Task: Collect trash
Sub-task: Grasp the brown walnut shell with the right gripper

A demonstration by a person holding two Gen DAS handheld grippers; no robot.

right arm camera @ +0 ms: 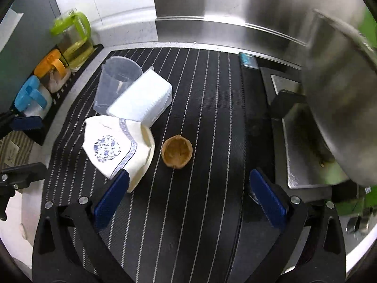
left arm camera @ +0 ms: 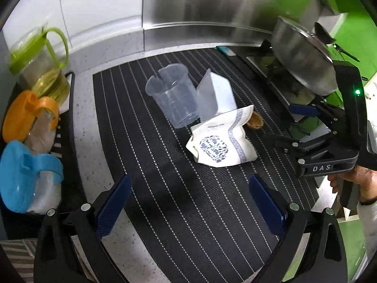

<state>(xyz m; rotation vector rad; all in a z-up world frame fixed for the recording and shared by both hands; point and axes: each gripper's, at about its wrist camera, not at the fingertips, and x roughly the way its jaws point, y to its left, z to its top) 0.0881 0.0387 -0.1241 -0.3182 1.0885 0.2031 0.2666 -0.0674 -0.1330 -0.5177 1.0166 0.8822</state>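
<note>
1. The left gripper (left arm camera: 189, 202) fills the bottom of the left wrist view, jaws spread wide with nothing between them. The right gripper (right arm camera: 189, 197) sits likewise at the bottom of the right wrist view, also wide and empty.
2. Only the left wrist view shows the right gripper from outside, at the right edge of the frame, with the person's hand (left arm camera: 355, 180) on its grip.
3. The striped black mat (right arm camera: 207, 89) covers the centre of both views.
4. The steel pot (right arm camera: 341, 99) blurs across the upper right of the right wrist view, cut off by the frame edge; the left wrist view shows its lid and knob.
5. The clear measuring cup (right arm camera: 117, 85) stands upper left of centre in the right wrist view; whether it holds anything is unclear.
6. The white box (right arm camera: 143, 101) leans against the cup, touching it.
7. The crumpled white bag (right arm camera: 117, 148) with a blue print lies just below the box.
8. The brown nutshell half (right arm camera: 176, 152) lies open side up just right of the bag; in the left wrist view the bag hides most of it.
9. At the left edge of the left wrist view stand the green-lidded pitcher (left arm camera: 42, 70) holding yellow liquid, an orange-lidded jar (left arm camera: 28, 118) and a blue-lidded jar (left arm camera: 23, 176).
</note>
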